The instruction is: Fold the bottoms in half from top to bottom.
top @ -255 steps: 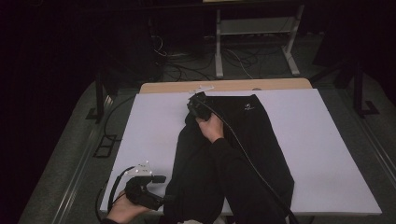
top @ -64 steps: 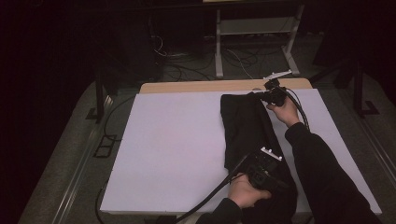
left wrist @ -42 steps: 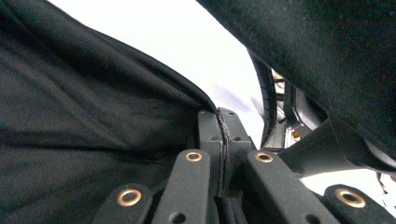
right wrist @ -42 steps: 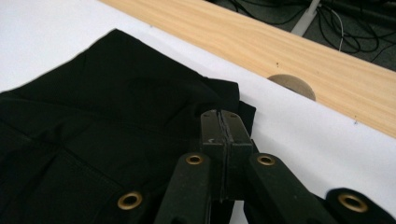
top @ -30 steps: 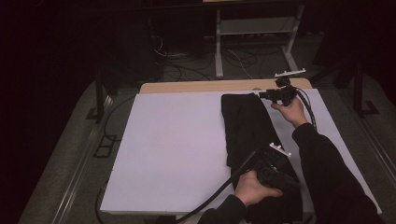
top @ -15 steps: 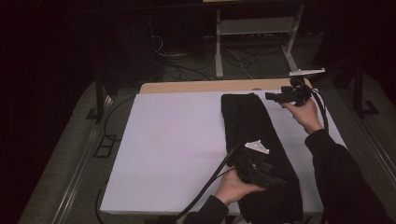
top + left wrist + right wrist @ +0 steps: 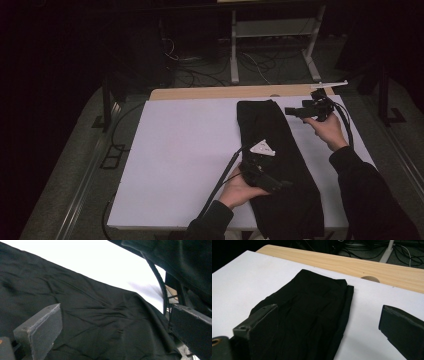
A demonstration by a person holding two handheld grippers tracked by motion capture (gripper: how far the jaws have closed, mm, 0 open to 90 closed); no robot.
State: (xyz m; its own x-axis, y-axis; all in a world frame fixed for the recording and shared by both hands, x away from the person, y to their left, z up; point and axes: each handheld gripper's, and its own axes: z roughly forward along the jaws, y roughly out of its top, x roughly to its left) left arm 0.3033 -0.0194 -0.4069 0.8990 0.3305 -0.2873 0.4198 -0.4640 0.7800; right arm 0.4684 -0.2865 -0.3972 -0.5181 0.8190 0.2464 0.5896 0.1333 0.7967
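A black garment (image 7: 270,131), folded lengthwise into a long strip, lies on the white table cover (image 7: 185,150) from the far edge down to the near edge. My left gripper (image 7: 280,185) hovers low over the strip's near half, jaws wide apart over the cloth (image 7: 95,315); they have just been opening and nothing is pinched between them. My right gripper (image 7: 291,111) is just right of the strip's far end, pointing left at it. Its jaws have also just been opening and stand apart, with the garment's far end (image 7: 312,307) in front of them.
A bare wooden strip (image 7: 210,93) of the tabletop runs along the far edge, with a round hole (image 7: 370,278) in it. Behind the table are cables and a white metal frame (image 7: 272,35) on the floor. The cover's left half is bare.
The garment, once spread wider at mid-table, now lies as a narrow strip at the right. Over the last second both grippers let go of it; the left drew leftward, the right rightward.
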